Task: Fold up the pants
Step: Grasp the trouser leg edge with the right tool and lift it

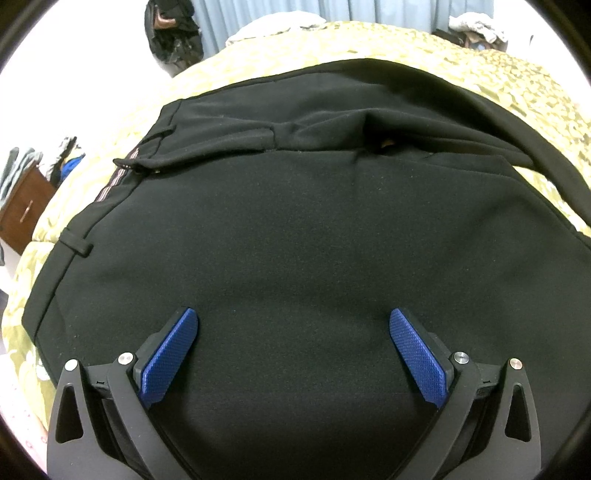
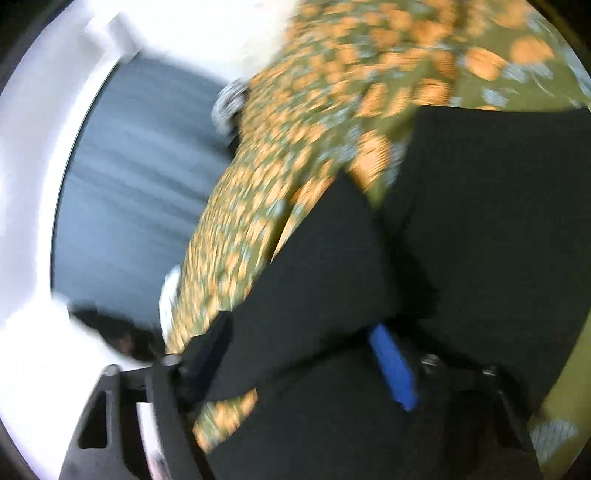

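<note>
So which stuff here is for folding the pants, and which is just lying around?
For the job:
- black pants, spread on the bed
- left tongs, open above them
- right tongs, with black cloth between them

Just lying around:
- flowery bedspread
- wooden drawer unit
- pile of clothes
- dark bag

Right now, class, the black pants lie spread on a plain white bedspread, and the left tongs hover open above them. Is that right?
Not quite. The bedspread is not plain white: it is olive green with an orange floral print, as the left wrist view shows. The rest holds: the black pants lie spread on it, and the left tongs hover open above them.
</note>
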Motion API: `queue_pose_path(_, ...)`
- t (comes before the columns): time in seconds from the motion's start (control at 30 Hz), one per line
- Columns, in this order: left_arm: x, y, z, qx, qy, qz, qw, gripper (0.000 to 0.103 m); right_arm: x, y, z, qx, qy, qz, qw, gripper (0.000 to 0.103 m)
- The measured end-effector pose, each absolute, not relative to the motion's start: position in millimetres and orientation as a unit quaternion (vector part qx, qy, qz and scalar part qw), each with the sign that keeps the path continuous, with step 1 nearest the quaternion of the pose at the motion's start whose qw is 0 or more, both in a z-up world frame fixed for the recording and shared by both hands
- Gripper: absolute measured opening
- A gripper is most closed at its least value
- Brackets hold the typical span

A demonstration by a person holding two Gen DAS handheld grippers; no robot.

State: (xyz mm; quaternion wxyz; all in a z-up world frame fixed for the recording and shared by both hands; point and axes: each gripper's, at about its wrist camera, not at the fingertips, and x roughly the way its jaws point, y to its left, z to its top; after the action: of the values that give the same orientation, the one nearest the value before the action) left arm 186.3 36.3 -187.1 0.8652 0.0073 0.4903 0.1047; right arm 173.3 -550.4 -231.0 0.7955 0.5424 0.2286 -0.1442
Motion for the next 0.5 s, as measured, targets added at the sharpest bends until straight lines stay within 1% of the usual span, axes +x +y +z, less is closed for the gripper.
queue_pose_path(0.03,186.1,36.2,-187.1,0.007,0.49,0.106,0.865,0.102,175.7,-554.8,-234.6,0.553,0.231,-0.15,0.786,0.046)
queue_pose_path(0.07,186.0,36.2,-187.1,0.007,0.489,0.106,0.866,0.102,179.1,-558.2,-238.8,0.56,0.24,-0.158,0.777,0.027)
queue_pose_path(0.1,185.7,36.1,-187.1,0.007,0.488,0.107,0.866,0.103,182.1,-560.5,-241.8,0.561,0.252,-0.162,0.772,0.015)
queue_pose_path(0.13,185.6,36.2,-187.0,0.006,0.488,0.108,0.866,0.102,184.4,-561.0,-243.8,0.559,0.261,-0.166,0.769,0.008)
queue_pose_path(0.2,187.9,36.6,-185.4,0.004,0.498,0.11,0.86,0.102,187.0,-560.0,-236.7,0.549,0.263,-0.167,0.775,0.008)
queue_pose_path(0.23,191.4,38.3,-181.5,-0.002,0.516,0.108,0.85,0.103,188.3,-557.7,-229.3,0.541,0.263,-0.162,0.782,0.008)
queue_pose_path(0.33,199.5,41.0,-166.6,-0.022,0.55,0.081,0.831,0.102,194.4,-546.8,-195.1,0.507,0.256,-0.123,0.814,0.007)
queue_pose_path(0.4,203.8,39.2,-150.1,-0.03,0.545,0.051,0.836,0.102,199.1,-536.5,-164.3,0.469,0.251,-0.082,0.843,0.007)
queue_pose_path(0.5,222.0,34.8,-113.5,-0.036,0.516,0.02,0.856,0.102,208.5,-518.1,-119.7,0.414,0.242,-0.032,0.877,0.007)
